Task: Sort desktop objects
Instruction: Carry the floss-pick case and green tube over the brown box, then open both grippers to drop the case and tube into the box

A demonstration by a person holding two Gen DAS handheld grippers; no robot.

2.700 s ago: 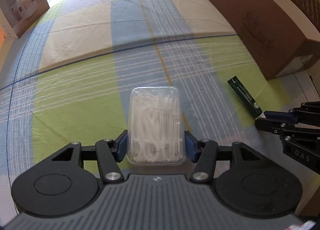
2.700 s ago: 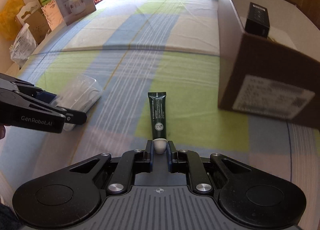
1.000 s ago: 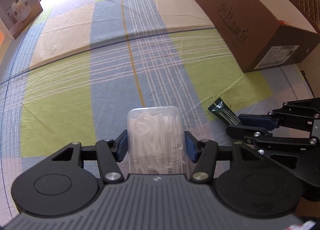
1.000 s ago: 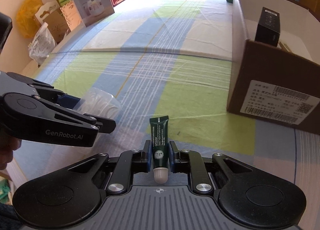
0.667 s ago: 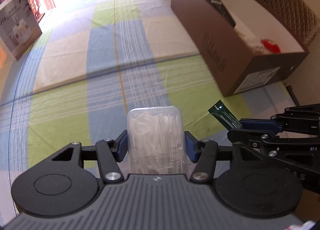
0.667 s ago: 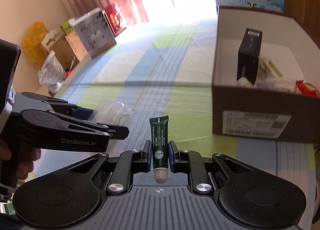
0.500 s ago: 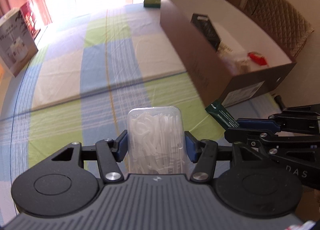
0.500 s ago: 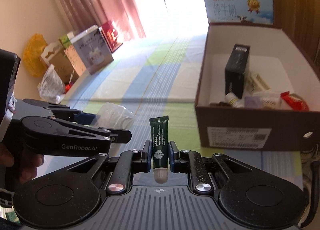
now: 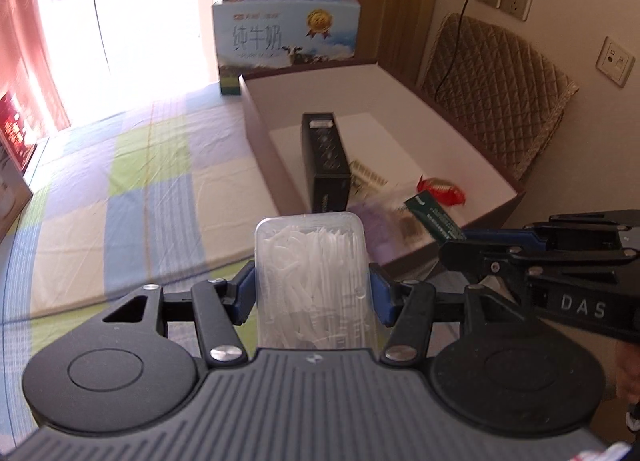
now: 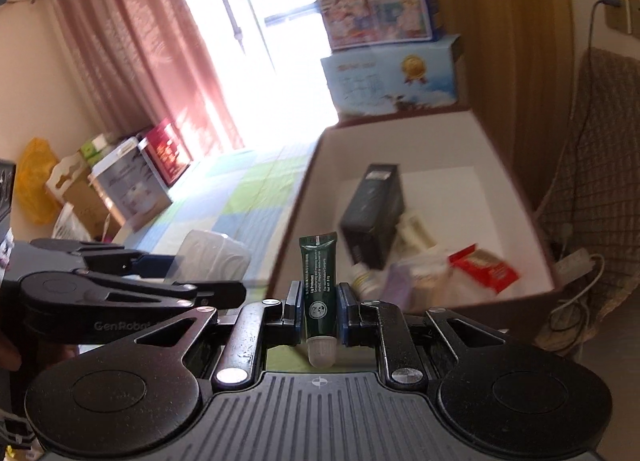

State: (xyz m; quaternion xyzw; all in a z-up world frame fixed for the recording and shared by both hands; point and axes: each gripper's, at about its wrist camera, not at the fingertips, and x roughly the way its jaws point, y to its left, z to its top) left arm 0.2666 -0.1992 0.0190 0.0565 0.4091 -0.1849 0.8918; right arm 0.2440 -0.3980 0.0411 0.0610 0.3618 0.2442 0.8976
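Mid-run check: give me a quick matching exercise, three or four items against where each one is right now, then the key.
Items:
1. clear floss-pick case
2. dark green tube
3. black carton
4. red packet

Places:
A. standing inside the cardboard box
B. clamped in the right gripper
C. lying inside the box near its front wall
D. clamped in the left gripper

Pairs: 1-D, 2-B, 3-A, 4-C

left tool: black, blue pads | right tool: black, silver screws

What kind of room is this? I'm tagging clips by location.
Probably a home room: pink curtains at a bright window, wall sockets, a quilted chair and a checked-cloth table holding an open cardboard box.
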